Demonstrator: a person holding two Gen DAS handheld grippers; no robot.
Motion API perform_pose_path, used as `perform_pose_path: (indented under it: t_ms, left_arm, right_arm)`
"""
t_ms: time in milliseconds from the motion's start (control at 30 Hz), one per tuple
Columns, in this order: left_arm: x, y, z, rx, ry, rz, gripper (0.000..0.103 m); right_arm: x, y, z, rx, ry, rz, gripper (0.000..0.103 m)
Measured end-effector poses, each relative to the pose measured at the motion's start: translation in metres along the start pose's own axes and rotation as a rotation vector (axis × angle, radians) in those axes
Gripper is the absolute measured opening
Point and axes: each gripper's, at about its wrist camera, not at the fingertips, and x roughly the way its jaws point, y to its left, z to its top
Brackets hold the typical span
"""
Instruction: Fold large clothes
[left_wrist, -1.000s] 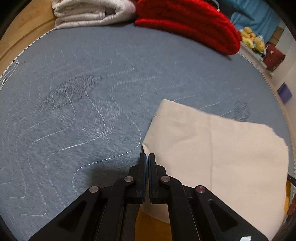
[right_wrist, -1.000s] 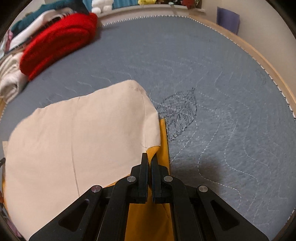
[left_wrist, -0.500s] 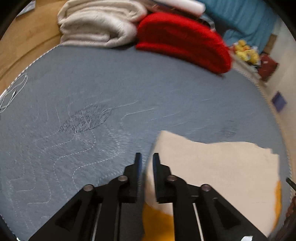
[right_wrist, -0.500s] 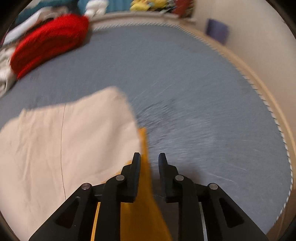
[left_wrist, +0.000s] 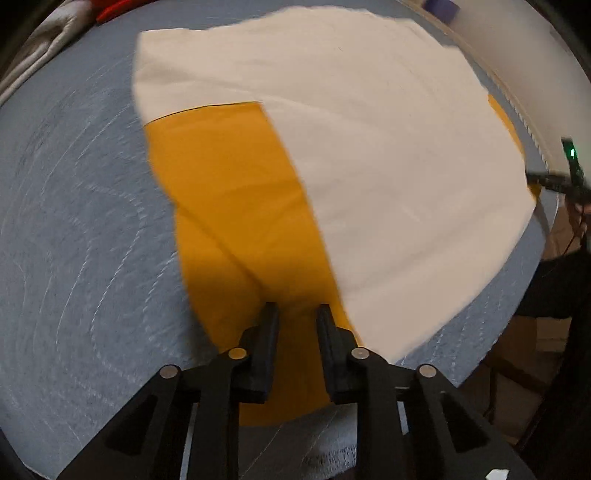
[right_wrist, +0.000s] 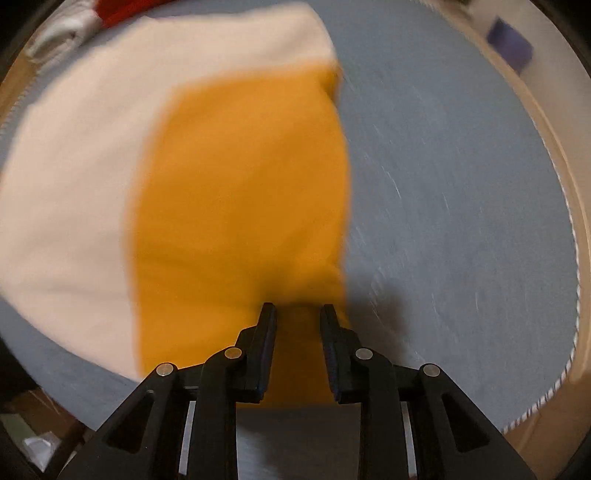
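Note:
A large garment lies flat on the grey quilted bed (left_wrist: 74, 240). Its cream part (left_wrist: 388, 147) is folded over an orange part (left_wrist: 236, 206). In the right wrist view the cream part (right_wrist: 74, 177) is at left and the orange part (right_wrist: 240, 192) runs down the middle. My left gripper (left_wrist: 295, 314) is open and empty, over the near end of the orange cloth. My right gripper (right_wrist: 297, 312) is open and empty, over the near end of the orange cloth by its right edge. Both views are motion-blurred.
Folded cream and red laundry (left_wrist: 55, 40) lies at the far left of the bed; it also shows in the right wrist view (right_wrist: 74, 22). The bed's stitched edge (right_wrist: 570, 295) and a wooden border run along the right. A purple object (right_wrist: 509, 40) stands by the wall.
Both grippers let go of the cloth corners, opened wide and pulled back toward the near edge. The cream layer now lies folded over the orange part.

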Motion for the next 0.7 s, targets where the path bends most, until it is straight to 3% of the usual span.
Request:
perform_pose_path:
  t_ms: [67, 200, 300, 367, 433, 500, 567, 600, 667, 700]
  left_arm:
    - [-0.012, 0.008, 0.0, -0.059, -0.013, 0.033, 0.014]
    - [-0.021, 0.004, -0.01, -0.047, -0.021, 0.085, 0.014]
    - [0.003, 0.003, -0.019, -0.072, 0.09, 0.206, 0.015]
    - [-0.008, -0.01, -0.018, -0.086, 0.055, 0.289, 0.015]
    - [-0.038, -0.031, -0.019, -0.106, -0.06, 0.313, 0.015]
    - [-0.065, -0.05, -0.019, -0.12, -0.16, 0.336, 0.023]
    - [-0.088, -0.073, -0.023, -0.121, -0.258, 0.364, 0.041]
    - [-0.095, -0.083, -0.026, -0.127, -0.285, 0.368, 0.044]
    - [-0.101, -0.1, -0.032, -0.151, -0.318, 0.352, 0.045]
    - [-0.104, -0.098, -0.031, -0.162, -0.324, 0.344, 0.045]
  right_arm:
    - [-0.005, -0.007, 0.0, 0.033, -0.004, 0.02, 0.026]
    - [-0.005, -0.003, -0.001, 0.025, 0.021, -0.031, 0.026]
    - [0.001, -0.002, 0.001, 0.024, 0.046, -0.066, 0.026]
    - [-0.004, 0.0, 0.002, 0.05, 0.039, -0.094, 0.026]
    - [-0.028, 0.004, 0.003, 0.078, -0.044, -0.147, 0.026]
    - [-0.07, 0.014, 0.001, 0.094, -0.194, -0.18, 0.026]
    - [-0.108, 0.025, -0.002, 0.103, -0.326, -0.171, 0.031]
    - [-0.129, 0.034, -0.006, 0.106, -0.4, -0.159, 0.033]
    - [-0.156, 0.052, -0.011, 0.101, -0.484, -0.118, 0.047]
    - [-0.168, 0.063, -0.016, 0.098, -0.52, -0.092, 0.061]
